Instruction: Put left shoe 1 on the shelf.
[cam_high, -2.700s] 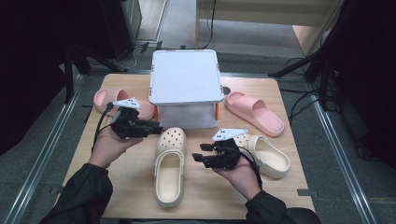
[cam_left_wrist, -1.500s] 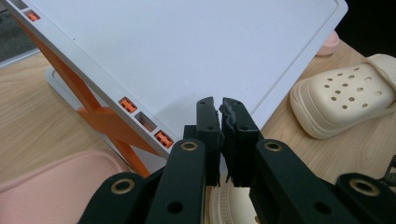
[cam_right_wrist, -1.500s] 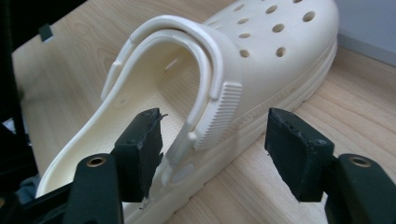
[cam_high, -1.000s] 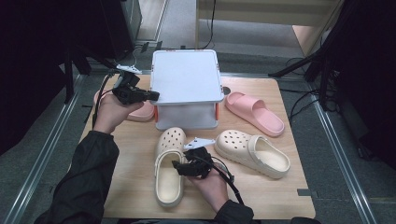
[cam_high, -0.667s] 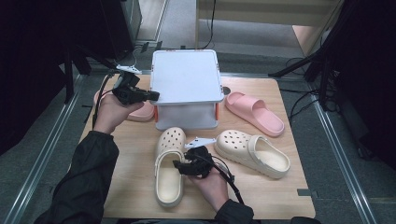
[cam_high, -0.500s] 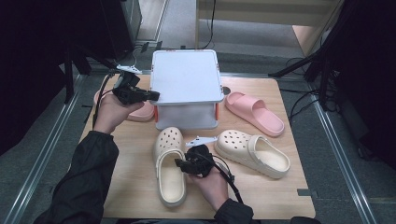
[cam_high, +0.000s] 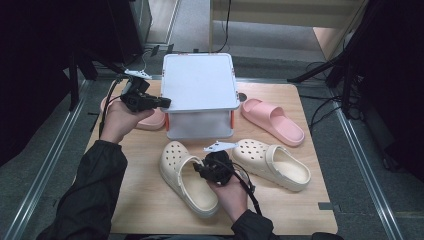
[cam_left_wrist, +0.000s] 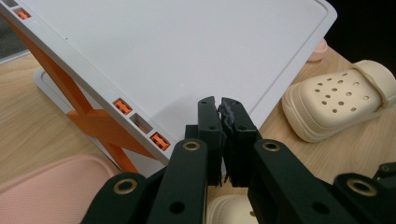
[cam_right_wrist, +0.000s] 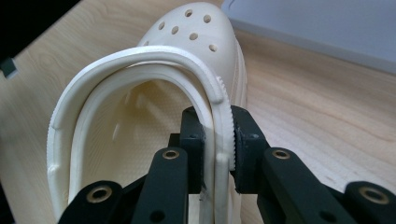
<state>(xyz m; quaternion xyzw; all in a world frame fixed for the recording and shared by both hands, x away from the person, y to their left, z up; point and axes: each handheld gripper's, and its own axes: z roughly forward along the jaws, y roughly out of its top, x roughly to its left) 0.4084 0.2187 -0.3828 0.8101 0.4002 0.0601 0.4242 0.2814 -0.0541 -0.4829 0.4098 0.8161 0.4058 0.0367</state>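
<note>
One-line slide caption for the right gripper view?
Right gripper, jaws just closed, clamps the side wall and folded strap of a cream clog on the wooden table.

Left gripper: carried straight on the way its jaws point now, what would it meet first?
Probably the white lid of the storage box: the left gripper, jaws shut and empty, points across its top from the near edge. Height above the lid is unclear.

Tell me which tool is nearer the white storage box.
Left. The left tool sits shut at the white storage box lid's edge; the right tool grips the cream clog farther off.
</note>
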